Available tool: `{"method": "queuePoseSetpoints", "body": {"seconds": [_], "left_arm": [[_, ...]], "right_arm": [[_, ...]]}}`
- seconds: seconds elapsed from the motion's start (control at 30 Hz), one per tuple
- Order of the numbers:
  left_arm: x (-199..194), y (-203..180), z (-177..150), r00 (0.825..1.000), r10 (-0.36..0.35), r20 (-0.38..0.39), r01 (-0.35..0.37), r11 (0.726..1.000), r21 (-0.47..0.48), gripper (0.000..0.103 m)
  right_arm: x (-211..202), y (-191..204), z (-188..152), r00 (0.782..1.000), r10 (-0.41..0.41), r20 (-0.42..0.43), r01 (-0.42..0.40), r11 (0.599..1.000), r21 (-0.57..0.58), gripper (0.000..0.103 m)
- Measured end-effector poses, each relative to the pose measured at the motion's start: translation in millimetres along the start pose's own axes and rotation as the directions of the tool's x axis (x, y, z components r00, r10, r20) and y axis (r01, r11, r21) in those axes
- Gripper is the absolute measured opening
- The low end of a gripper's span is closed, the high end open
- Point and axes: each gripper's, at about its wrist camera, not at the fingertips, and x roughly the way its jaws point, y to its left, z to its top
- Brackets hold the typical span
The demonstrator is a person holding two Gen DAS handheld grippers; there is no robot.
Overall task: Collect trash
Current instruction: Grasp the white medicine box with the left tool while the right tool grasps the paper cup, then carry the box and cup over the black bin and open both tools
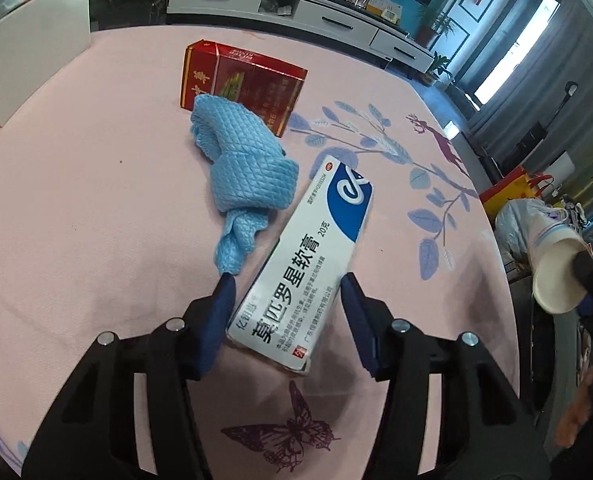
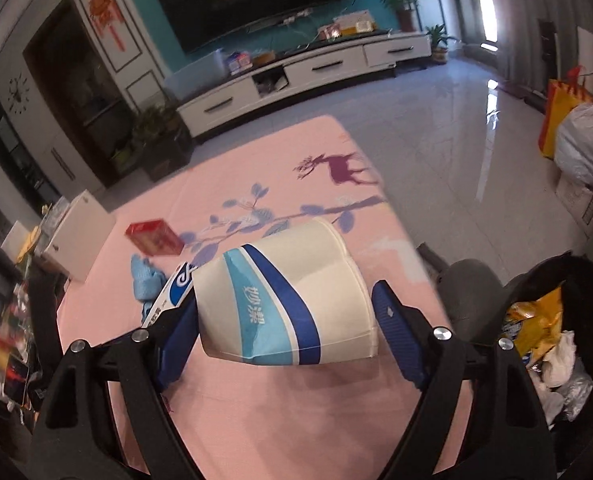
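My left gripper [image 1: 286, 280] is open, its blue fingers standing on either side of the near end of a white and blue ointment box [image 1: 308, 264] lying on the pink tablecloth [image 1: 76, 220]. A crumpled blue cloth [image 1: 244, 168] lies just beyond it, and a red carton [image 1: 244, 80] behind that. My right gripper [image 2: 288, 296] is shut on a white paper cup [image 2: 292, 296] with blue bands, held above the table's right side. The cup also shows at the right edge of the left wrist view [image 1: 556, 272]. The box [image 2: 172, 292], cloth [image 2: 146, 276] and carton [image 2: 154, 238] show in the right wrist view.
A black bin [image 2: 548, 344] with wrappers and tissues stands by the table's right edge. A white box [image 1: 32, 64] sits at the table's far left. Bags [image 2: 576, 136] stand on the floor to the right. A TV cabinet [image 2: 296, 80] lines the far wall.
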Motion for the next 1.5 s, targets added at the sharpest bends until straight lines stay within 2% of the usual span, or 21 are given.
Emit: {"method": "queuePoseSetpoints", "body": {"seconds": [0.13,0.17,0.2,0.23,0.3,0.37,0.53,0.7,0.83,1.0,1.2,1.33,1.5], "left_arm": [[-1.1,-4.2,-2.3,1.000,-0.026,-0.003,0.026,0.999,-0.023,0.047],[-3.8,-6.8,-3.9,1.000,-0.030,0.001,0.030,0.999,-0.027,0.042],[-7.9,-10.3,-5.3,0.999,-0.039,0.012,0.039,0.999,-0.022,0.024],[-12.5,-15.6,-6.0,0.998,-0.055,0.033,0.056,0.998,-0.012,0.021],[-23.8,-33.8,-8.0,0.998,-0.043,0.047,0.042,0.999,0.027,0.019],[-29.6,-48.4,-11.5,0.997,-0.061,0.057,0.058,0.997,0.054,0.019],[-41.6,-83.1,-21.6,0.995,-0.076,0.070,0.069,0.992,0.107,0.017],[-57.3,-120.4,-30.7,0.985,-0.139,0.100,0.124,0.981,0.149,0.015],[-75.8,-157.7,-38.5,0.968,-0.219,0.123,0.192,0.962,0.196,0.015],[-92.1,-210.4,-45.4,0.935,-0.332,0.129,0.291,0.920,0.261,0.015],[-70.8,-269.0,-67.7,0.903,-0.426,0.051,0.393,0.869,0.300,0.015],[-38.8,-295.2,-83.9,0.898,-0.439,-0.030,0.428,0.855,0.294,0.015],[-1.9,-312.6,-98.4,0.896,-0.428,-0.119,0.443,0.850,0.285,0.016]], "right_arm": [[-25.8,-11.9,3.8,0.997,-0.060,0.054,0.059,0.998,0.016,0.082],[-30.7,-15.5,4.0,0.995,-0.071,0.063,0.069,0.997,0.024,0.082],[-37.7,-21.0,4.7,0.993,-0.084,0.078,0.081,0.996,0.037,0.082],[-43.1,-26.4,5.6,0.992,-0.094,0.088,0.090,0.995,0.051,0.082],[-54.9,-38.4,6.4,0.986,-0.129,0.109,0.120,0.989,0.086,0.082],[-65.3,-50.5,6.4,0.980,-0.152,0.129,0.138,0.984,0.115,0.082],[-80.9,-81.3,5.2,0.977,-0.159,0.144,0.129,0.972,0.199,0.082],[-100.0,-110.1,2.8,0.969,-0.188,0.162,0.141,0.954,0.264,0.082],[-112.8,-131.9,-2.5,0.963,-0.215,0.161,0.157,0.936,0.315,0.082],[-124.9,-159.3,-11.3,0.952,-0.272,0.140,0.204,0.906,0.372,0.082],[-135.0,-192.5,-24.9,0.948,-0.303,0.102,0.229,0.865,0.446,0.082],[-130.6,-209.3,-31.4,0.944,-0.326,0.052,0.262,0.837,0.481,0.082],[-120.7,-223.1,-39.3,0.938,-0.345,-0.021,0.309,0.809,0.500,0.082]]}}
